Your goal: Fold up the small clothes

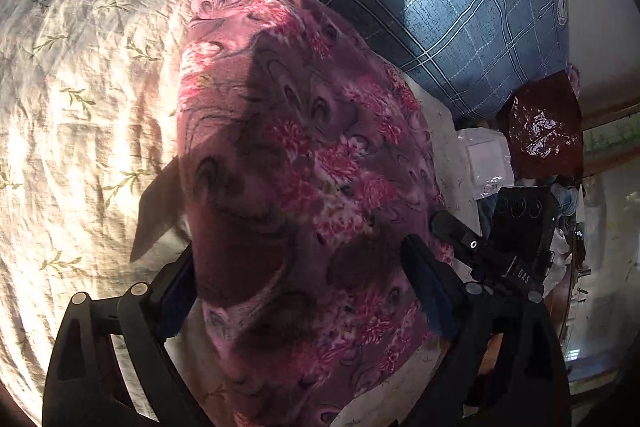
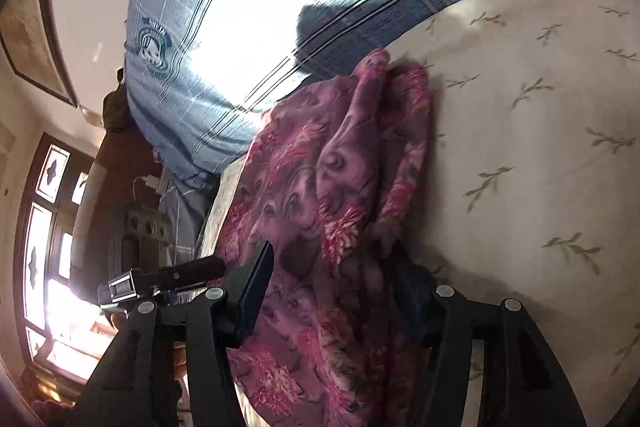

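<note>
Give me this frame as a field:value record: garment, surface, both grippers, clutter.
garment: pink floral cloth, bunched in loose folds, not yet folded flat
surface: cream leaf-print sheet
backdrop: blue plaid pillow behind the cloth
left gripper: fingers wide apart, cloth between them, no pinch visible
right gripper: fingers apart, straddling the cloth; contact unclear
clutter: dark red plastic bag beyond the bed edge

Lighting: strong sunlight, patchy. Glare: blown-out white on blue plaid pillow (image 2: 248,27); bright window (image 2: 44,239) at left of right view. Shadows: hard, dark across floral garment (image 1: 296,155) and cream bedsheet (image 1: 80,107). Distortion: heavy fisheye curvature, dark vignetted corners. Focus: slightly soft throughout.
</note>
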Demonstrator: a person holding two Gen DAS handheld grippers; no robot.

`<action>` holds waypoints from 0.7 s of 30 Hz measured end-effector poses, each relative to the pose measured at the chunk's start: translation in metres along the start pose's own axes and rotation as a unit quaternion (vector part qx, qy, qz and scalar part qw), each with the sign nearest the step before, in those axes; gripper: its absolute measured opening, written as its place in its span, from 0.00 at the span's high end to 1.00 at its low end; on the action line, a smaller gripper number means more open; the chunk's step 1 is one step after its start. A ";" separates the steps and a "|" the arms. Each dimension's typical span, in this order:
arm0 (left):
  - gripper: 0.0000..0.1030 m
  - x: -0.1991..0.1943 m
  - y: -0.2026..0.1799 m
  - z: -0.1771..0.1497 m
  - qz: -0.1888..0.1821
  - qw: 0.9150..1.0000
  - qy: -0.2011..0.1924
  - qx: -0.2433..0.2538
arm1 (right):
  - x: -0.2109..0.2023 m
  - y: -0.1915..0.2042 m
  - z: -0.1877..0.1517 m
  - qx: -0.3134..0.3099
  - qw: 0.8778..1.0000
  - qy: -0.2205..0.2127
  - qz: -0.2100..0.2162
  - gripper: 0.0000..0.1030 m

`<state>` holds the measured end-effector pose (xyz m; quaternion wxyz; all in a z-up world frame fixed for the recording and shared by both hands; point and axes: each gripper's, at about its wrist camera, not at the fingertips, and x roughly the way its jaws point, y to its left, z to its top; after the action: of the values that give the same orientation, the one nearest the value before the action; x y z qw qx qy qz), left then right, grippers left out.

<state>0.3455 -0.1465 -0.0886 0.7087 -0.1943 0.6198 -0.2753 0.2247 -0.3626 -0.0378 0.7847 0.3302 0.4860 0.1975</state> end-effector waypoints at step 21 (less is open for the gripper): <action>0.72 -0.081 0.001 -0.027 -0.028 0.997 -0.054 -0.037 | -0.034 0.080 -0.024 -0.060 0.994 -0.075 -0.057 0.76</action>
<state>0.3122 -0.0933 -0.0308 0.7257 -0.2523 0.5846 -0.2608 0.1887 -0.3202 0.0333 0.8472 0.2682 0.4313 0.1561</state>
